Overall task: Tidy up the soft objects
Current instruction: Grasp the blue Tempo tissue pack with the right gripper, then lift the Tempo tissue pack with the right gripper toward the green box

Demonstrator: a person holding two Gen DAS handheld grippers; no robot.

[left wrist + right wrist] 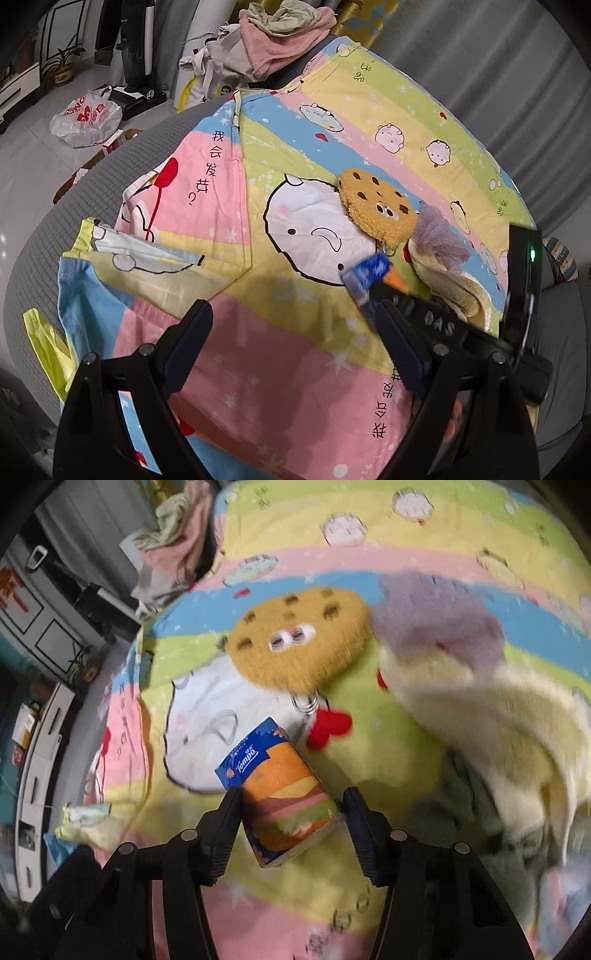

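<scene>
A Tempo tissue pack [280, 786], blue with a burger print, lies slanted on the cartoon bedsheet [369, 738]. My right gripper [291, 801] has one pad against each long side of it, shut on it. In the left wrist view the same pack [364, 275] shows blurred at that gripper's tips. Just beyond lie a brown cookie plush [295, 638] with a metal ring, a purple fluffy item [436, 616] and a cream towel [498, 716]. My left gripper [291, 308] hangs open over the pink and yellow stripes of the sheet [295, 350], nothing between its fingers.
A folded-over flap of the sheet [147, 258] lies at the left. A heap of pink and beige clothes [284, 29] sits past the far end of the bed. On the floor to the left are a plastic bag [86, 118] and a potted plant [64, 62].
</scene>
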